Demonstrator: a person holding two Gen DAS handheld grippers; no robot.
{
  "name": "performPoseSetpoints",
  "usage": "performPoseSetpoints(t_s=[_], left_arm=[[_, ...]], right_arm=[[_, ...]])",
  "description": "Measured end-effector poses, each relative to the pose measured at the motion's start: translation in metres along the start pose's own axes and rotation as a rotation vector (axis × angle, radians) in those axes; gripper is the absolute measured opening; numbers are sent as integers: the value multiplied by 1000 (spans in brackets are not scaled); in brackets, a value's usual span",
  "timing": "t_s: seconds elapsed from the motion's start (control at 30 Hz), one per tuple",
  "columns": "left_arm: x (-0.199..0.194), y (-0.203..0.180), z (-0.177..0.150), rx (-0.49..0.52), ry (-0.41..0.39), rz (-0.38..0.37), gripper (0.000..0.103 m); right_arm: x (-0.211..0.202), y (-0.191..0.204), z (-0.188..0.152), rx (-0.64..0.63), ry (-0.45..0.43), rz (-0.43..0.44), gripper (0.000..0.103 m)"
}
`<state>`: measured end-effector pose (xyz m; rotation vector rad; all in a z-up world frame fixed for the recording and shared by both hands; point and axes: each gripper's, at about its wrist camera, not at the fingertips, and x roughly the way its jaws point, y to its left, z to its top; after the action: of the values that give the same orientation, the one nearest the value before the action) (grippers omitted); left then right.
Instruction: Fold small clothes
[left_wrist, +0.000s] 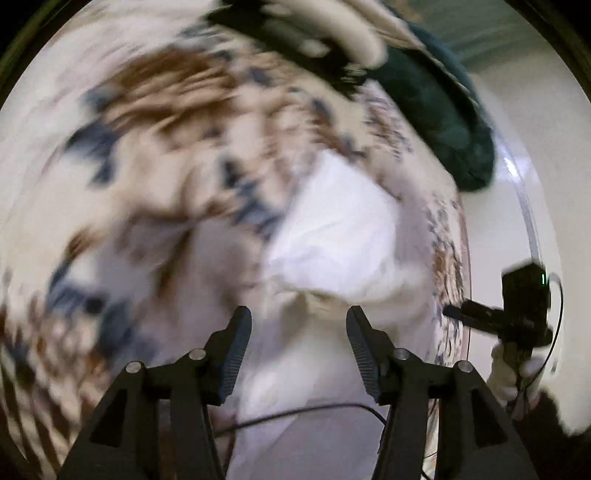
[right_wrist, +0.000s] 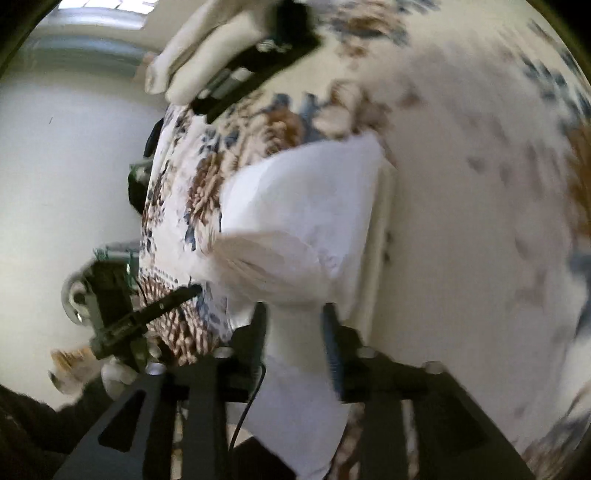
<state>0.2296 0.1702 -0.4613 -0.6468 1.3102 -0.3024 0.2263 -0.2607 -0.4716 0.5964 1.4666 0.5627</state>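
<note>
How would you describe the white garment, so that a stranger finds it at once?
Look at the bed cover with brown and blue flowers that fills both views. On it lies the white garment, just ahead of the right gripper. It alone is plain white, with no print.

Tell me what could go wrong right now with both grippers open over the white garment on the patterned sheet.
The white garment lies between both open grippers, left gripper and right gripper, so its fold may spring loose. The black cable trails over the cloth and might snag it.
</note>
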Motion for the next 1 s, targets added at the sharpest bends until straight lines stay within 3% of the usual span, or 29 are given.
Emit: performPoseSetpoints(t_s=[0.03,0.13,0.23,0.3,0.47,0.6,0.8,0.87,1.0], left_arm=[[-4,5,1,-35,-6,-5,51],[-6,4,17,-83,-51,0,51],[7,-17,41,-33,-88,35,51],[26,-37,55,43,-95,97,51],[77,-50,51,160,-4,198,51],[85,-33,15,166,68,248,51],[72,-24,-18,146,101,255,51],[62,-30,-19,144,75,239,51],[50,-39,-5,111,18,181,51]], right_arm=[[-4,-6,-5,38,-10,13,52],[-13,-20,-11,131,-79,3,55],[-3,-13,-2,164,-136,-15,55],[17,9,13,121,-137,-88,55],[76,52,38,7,-81,-239,53],[104,55,-3,-8,18,-322,46],[105,37,-69,34,110,-339,47],[88,37,-73,66,71,-320,46],[53,42,-62,129,-106,-299,47]])
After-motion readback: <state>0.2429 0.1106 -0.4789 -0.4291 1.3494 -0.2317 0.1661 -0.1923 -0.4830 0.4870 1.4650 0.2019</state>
